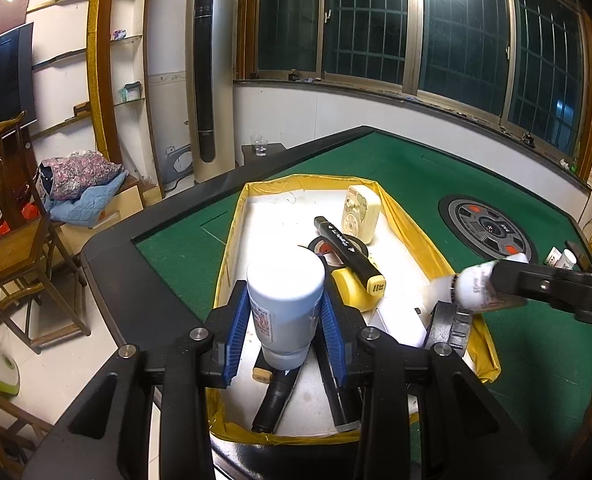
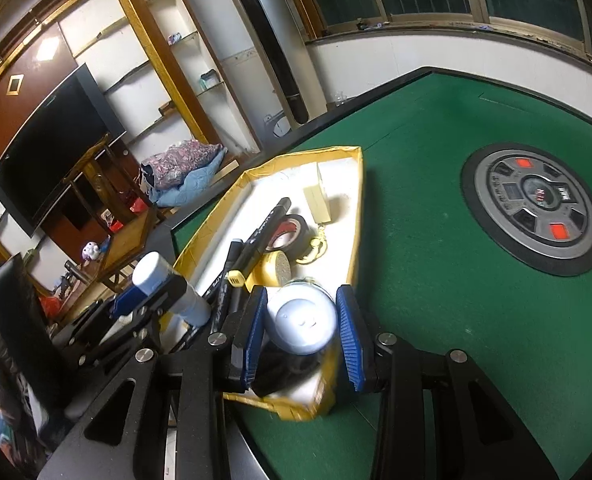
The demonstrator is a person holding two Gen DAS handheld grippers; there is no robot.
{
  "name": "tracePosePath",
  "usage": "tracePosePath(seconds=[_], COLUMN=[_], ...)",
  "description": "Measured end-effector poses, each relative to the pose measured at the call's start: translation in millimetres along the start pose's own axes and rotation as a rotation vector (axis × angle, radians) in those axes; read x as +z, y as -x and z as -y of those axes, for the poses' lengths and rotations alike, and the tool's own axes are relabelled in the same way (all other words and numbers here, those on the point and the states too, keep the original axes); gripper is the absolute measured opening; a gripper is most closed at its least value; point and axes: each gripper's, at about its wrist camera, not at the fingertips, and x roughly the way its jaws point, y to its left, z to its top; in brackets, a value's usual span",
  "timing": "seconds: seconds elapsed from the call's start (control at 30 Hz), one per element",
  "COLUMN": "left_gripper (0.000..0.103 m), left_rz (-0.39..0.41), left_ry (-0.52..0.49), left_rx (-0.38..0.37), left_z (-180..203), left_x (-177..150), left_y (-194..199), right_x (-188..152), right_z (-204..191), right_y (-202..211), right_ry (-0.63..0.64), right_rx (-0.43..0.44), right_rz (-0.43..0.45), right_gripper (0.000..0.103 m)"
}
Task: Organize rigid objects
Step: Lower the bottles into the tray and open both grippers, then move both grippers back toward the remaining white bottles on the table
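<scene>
Green felt table [image 1: 436, 184]; left tool [image 1: 284, 320] grips white bottle [image 1: 284, 300], right tool [image 2: 302, 332] grips second bottle [image 2: 300, 320], above yellow-rimmed tray [image 1: 252, 216].

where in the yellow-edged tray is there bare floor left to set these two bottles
Free: the tray's white floor along its left wall, beside the black marker, and the far end behind the cream box. Crowded: the middle, where marker, black tape roll and yellow roll overlap, and the near end with dark pens.
</scene>
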Motion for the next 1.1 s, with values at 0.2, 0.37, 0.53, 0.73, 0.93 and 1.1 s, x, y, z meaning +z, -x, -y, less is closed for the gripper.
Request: tracePosePath(seconds=[0.2,0.37,0.53,0.73,0.93,1.1], left_gripper=[0.033,0.033,0.033,0.033,0.033,0.033], left_rz=[0.0,-0.001,0.008,0.01,0.023,0.041], left_ry=[-0.002,-0.003,0.01,0.032,0.049,0.031], left_rx=[-0.012,-0.012,-0.014,-0.023,-0.028,-0.057], left_z=[2.6,1.2,-4.0,-8.5,-12.6,-1.8], left_x=[-0.5,-0.2,1.4,1.7,2.1,5.1], left_y=[0.7,2.3,4.2,3.1,12.2,24.0], right_x=[-2.5,-0.6,6.4,12.8,1.8,-6.3], right_z=[-2.4,-23.5,-28.6,-21.5,-17.7,2.6], right_y=[-11.4,-36.3,-64.8,-38.0,-9.4,10.0], right_ry=[-0.013,0.026,0.019,0.025,0.003,-0.054], right_rx=[-0.001,-0.02,0.046,0.037,0.098,0.098], right_rz=[0.004,-0.021,-0.135,-0.07,-0.022,0.0], right_gripper=[0.033,0.033,0.035,0.045,0.045,0.045])
